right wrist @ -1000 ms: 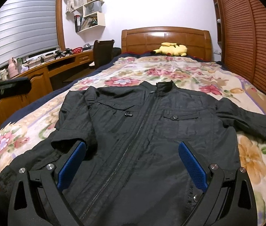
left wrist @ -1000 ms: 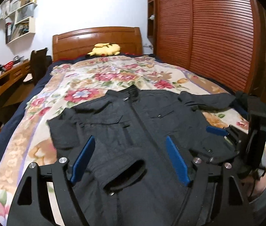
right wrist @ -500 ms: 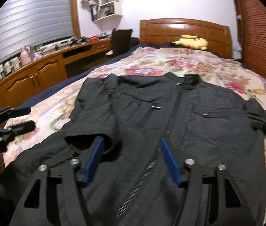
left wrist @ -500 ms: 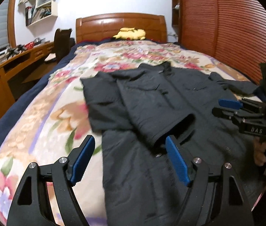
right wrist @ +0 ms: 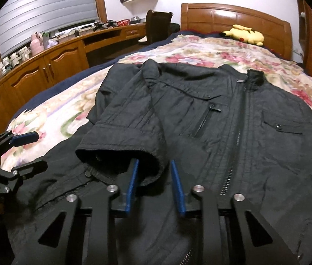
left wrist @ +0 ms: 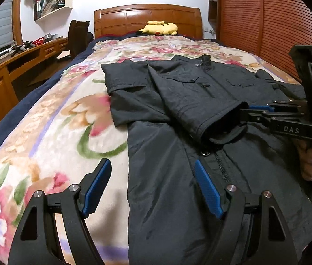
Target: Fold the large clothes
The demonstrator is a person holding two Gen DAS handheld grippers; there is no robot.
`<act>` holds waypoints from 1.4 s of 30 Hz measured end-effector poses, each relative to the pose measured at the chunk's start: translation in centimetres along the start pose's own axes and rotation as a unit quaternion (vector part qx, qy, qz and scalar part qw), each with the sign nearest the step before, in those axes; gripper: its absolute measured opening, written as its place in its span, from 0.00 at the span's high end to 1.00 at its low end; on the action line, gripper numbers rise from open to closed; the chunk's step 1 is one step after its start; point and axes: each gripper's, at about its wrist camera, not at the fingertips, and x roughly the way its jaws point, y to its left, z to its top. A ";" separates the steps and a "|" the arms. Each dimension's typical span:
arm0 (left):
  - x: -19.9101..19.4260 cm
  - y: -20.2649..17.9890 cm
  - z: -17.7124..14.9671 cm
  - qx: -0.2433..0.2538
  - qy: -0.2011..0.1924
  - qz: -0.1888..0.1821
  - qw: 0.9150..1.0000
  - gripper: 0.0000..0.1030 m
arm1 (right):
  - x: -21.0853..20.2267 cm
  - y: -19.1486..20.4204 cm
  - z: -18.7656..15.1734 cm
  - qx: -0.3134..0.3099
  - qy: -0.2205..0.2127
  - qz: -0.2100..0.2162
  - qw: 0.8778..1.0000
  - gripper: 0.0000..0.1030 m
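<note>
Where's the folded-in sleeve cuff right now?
In the right wrist view the sleeve cuff lies on the jacket front, left of the zipper, at the closing right hand-held gripper.

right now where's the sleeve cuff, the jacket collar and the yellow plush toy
sleeve cuff (right wrist: 120, 154): right wrist view, top edge of the open cuff.
jacket collar (right wrist: 256, 77): right wrist view, standing collar above the zipper.
yellow plush toy (left wrist: 159, 28): left wrist view, its body by the headboard.

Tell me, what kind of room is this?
A bedroom, most likely: a bed with a wooden headboard and flowery blanket, a yellow plush toy by the headboard, and a long wooden desk along the wall.
</note>
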 end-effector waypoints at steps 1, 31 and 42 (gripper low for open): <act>0.1 0.0 -0.1 0.000 -0.001 0.000 1.000 0.24 | 0.1 -0.1 0.1 -0.001 0.002 0.001 1.000 0.79; -1.7 0.4 -0.9 -0.005 -0.050 -0.016 0.999 0.24 | -12.2 -3.0 -5.3 0.016 -0.099 -0.159 0.982 0.98; -2.0 -0.1 -0.8 0.002 -0.058 -0.016 0.998 0.24 | -13.3 -3.3 -5.1 0.048 -0.081 -0.172 0.981 0.97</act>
